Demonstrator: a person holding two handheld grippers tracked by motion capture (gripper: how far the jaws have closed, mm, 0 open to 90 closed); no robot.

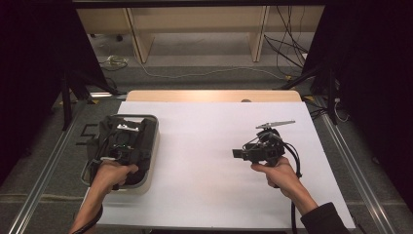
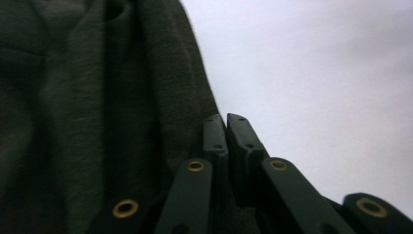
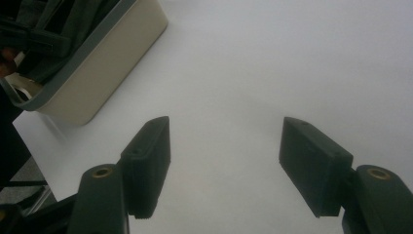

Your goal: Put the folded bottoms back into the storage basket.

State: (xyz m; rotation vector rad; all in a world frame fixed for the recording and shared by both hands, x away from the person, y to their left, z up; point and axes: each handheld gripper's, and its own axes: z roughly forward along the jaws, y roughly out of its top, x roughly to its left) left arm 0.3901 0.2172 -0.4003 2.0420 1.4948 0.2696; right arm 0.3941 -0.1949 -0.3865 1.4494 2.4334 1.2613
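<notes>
Reaching into the beige bin, the left gripper has its jaws together beside dark grey cloth; the right gripper hovers over the white worktop, jaws apart.

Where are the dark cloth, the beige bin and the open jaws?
dark cloth (image 2: 97,97), left gripper view, its folded middle
beige bin (image 3: 97,73), right gripper view, its outer side wall
right gripper (image 3: 224,165), right gripper view, midway between its tips
</notes>
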